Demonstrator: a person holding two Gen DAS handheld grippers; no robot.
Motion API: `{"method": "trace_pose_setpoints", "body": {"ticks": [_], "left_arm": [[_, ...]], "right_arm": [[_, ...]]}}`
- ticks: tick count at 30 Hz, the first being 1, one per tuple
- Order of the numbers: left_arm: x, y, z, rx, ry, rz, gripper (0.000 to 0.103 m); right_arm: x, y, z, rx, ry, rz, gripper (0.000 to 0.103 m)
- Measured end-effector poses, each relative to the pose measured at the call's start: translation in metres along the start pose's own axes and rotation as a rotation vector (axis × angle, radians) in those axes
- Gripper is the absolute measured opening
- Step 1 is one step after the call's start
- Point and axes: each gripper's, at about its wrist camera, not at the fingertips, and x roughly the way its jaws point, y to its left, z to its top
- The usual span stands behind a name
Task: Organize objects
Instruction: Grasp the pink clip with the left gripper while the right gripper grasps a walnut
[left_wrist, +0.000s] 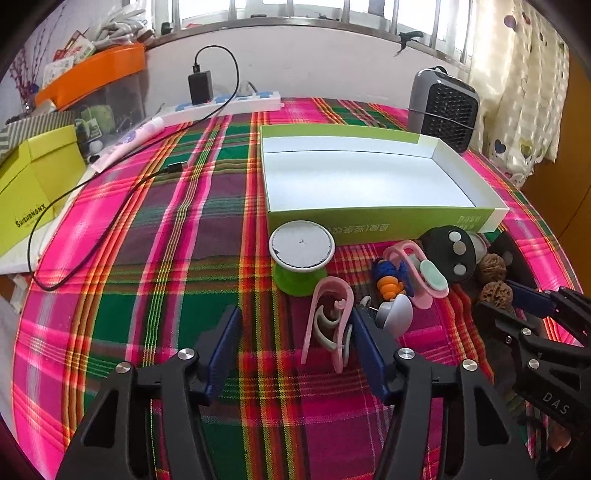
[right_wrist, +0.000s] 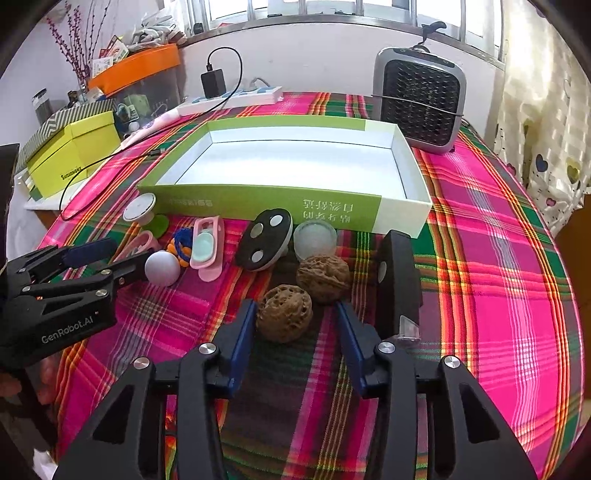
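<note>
Plaid cloth in pink, green and purple covers the surface (left_wrist: 147, 229), where an open green-and-white box (right_wrist: 258, 203) stands with small things strewn along its near side. Left hand-held gripper (left_wrist: 295, 332) is spread, a pink clip (left_wrist: 328, 321) between its jaws against the right pad. Right hand-held gripper (right_wrist: 295, 325) is spread around a walnut (right_wrist: 284, 312), which lies beside a second walnut (right_wrist: 323, 273).
</note>
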Motion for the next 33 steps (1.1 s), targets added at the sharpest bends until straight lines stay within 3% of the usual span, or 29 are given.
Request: {"method": "trace_pose_setpoints", "body": {"ticks": [3, 15, 33], "left_arm": [[-0.001, -0.002, 0.001, 0.009, -0.005, -0.005, 0.043], [-0.002, -0.005, 0.002, 0.015, -0.007, -0.024, 0.021], [-0.016, -0.009, 0.001, 0.02, -0.028, -0.046, 0.021]], "right_arm": [[0.0, 0.0, 0.0, 0.001, 0.0, 0.0, 0.043], [0.0, 0.002, 0.0, -0.005, -0.002, 0.009, 0.032], [-0.007, 0.003, -0.002, -0.01, -0.019, 0.021, 0.031]]}}
